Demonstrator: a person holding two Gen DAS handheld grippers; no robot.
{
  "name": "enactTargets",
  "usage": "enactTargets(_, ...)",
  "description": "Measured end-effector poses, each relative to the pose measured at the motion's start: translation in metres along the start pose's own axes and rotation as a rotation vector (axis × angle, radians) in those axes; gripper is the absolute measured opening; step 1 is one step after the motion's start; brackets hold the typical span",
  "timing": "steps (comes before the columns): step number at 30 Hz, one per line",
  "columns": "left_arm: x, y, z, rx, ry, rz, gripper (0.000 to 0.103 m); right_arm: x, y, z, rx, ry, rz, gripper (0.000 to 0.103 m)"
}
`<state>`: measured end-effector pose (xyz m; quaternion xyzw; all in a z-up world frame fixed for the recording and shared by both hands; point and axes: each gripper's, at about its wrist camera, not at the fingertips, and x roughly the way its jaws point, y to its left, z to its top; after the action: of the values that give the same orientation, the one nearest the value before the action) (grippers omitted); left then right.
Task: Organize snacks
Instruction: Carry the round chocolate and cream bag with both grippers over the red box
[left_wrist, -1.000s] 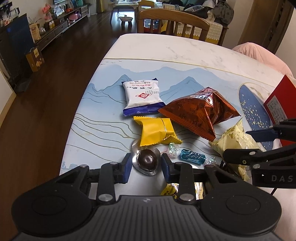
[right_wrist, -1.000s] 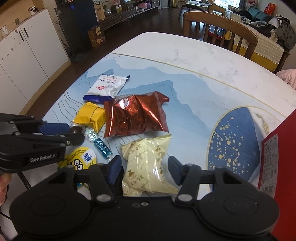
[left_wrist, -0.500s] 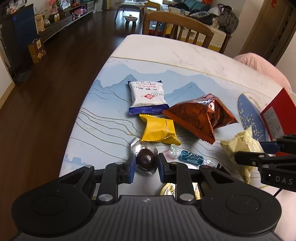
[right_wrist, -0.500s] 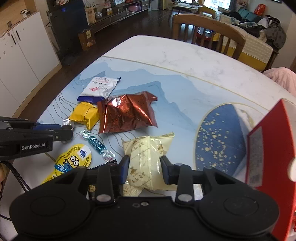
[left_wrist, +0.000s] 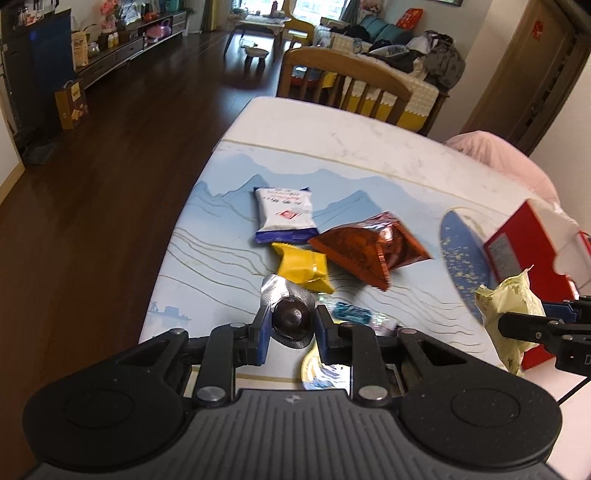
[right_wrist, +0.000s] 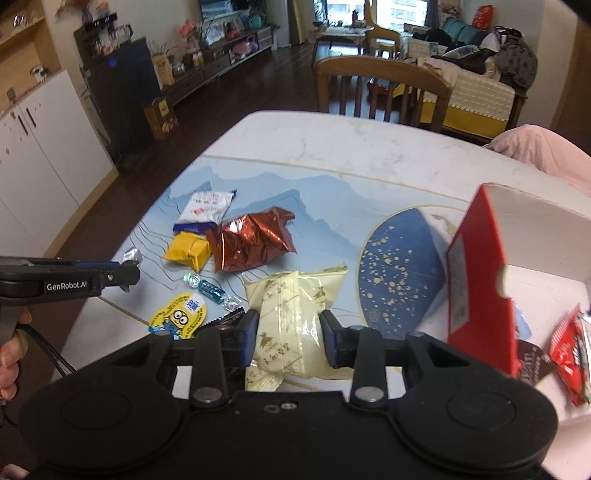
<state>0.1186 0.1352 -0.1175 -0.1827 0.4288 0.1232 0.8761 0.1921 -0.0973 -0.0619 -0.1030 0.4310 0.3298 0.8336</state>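
dark wood floor and a wooden chair (left_wrist: 343, 79) sit behind a white table (left_wrist: 332, 133) that has blue hills painted on it. on the left, the left gripper (left_wrist: 290, 325) is squeezed shut on a round chocolate in a silver cup (left_wrist: 290, 317), and the chocolate is lifted a little above the table. past it lie a white and blue pack (left_wrist: 284, 214), then a yellow pack (left_wrist: 303, 267) just below it, and a shiny brown bag (left_wrist: 369, 247) touching the yellow pack on its right side. a small blue candy (left_wrist: 351, 312) lies near the left gripper's right finger. a round yellow sticker pack with a cartoon face (right_wrist: 181, 315) is on the table close to the near edge. more to the right, the right gripper (right_wrist: 290, 334) pinches a pale yellow pack (right_wrist: 291, 314) between its two fingers and holds it up. on the far right stands an open red box (right_wrist: 480, 295) with white inside, next to a dark blue oval with gold dots (right_wrist: 399, 269) on the table. a red pack (right_wrist: 570, 354) lies inside the box. something pink (left_wrist: 502, 158) is at the far right edge of the table.
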Motion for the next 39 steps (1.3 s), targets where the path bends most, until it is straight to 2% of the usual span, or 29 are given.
enactTargets(9,-0.045,-0.028,0.006,0.054,-0.041,-0.091,0.024,-0.057,-0.017,-0.013,0.068,-0.085,-0.029,0.035)
enactTargets(20,-0.076,-0.109,0.008,0.186,-0.084,-0.167,0.024,-0.102,-0.064,-0.025,0.111,-0.133,-0.048,0.035)
enactTargets(31,-0.071,-0.215,0.007,0.281,-0.083,-0.233,0.024,-0.125,-0.144,-0.038,0.139,-0.164,-0.089,0.035)
enactTargets(39,-0.048,-0.292,0.006,0.351,-0.060,-0.226,0.024,-0.129,-0.206,-0.051,0.164,-0.162,-0.118,0.035)
